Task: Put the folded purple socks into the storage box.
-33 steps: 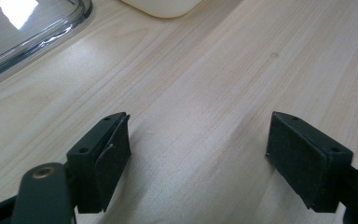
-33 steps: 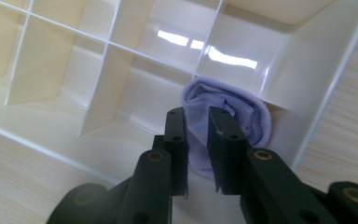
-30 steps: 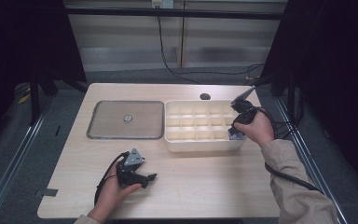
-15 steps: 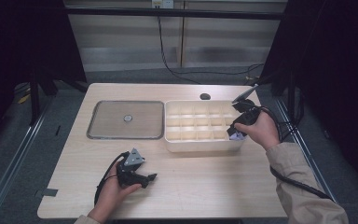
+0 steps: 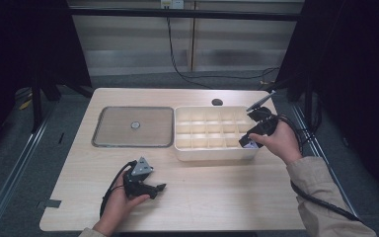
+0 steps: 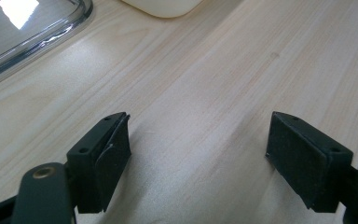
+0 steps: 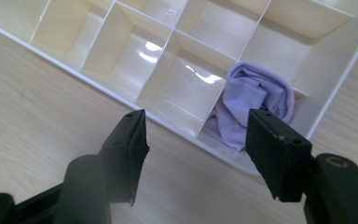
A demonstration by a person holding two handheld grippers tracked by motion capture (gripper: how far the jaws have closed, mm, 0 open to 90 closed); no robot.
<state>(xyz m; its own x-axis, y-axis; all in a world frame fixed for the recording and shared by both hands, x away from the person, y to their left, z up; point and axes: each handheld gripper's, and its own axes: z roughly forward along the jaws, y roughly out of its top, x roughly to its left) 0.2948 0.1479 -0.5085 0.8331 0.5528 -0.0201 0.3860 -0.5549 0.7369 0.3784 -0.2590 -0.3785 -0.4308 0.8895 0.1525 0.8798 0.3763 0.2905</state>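
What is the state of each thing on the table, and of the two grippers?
Left gripper: open, holding nothing, low over the bare table.
Right gripper: open, holding nothing, at the organizer's near right corner.
Compartment organizer: upright, uncovered, most cells empty.
Lilac cloth: rolled up, lying in a corner cell.
Clear lid: lying flat beside the organizer.

The front strip of the desk [image 5: 217, 197] is bare wood between the left tool [image 5: 150, 187] and the right forearm. At mid-desk the flat glass lid [image 5: 133, 127] and the white compartment tray [image 5: 212, 153] stand side by side. The tray's cells lie open from above; a lilac cloth [image 7: 254, 105] occupies what appears to be the corner cell. A small dark object [image 5: 217, 102] lies behind the tray.
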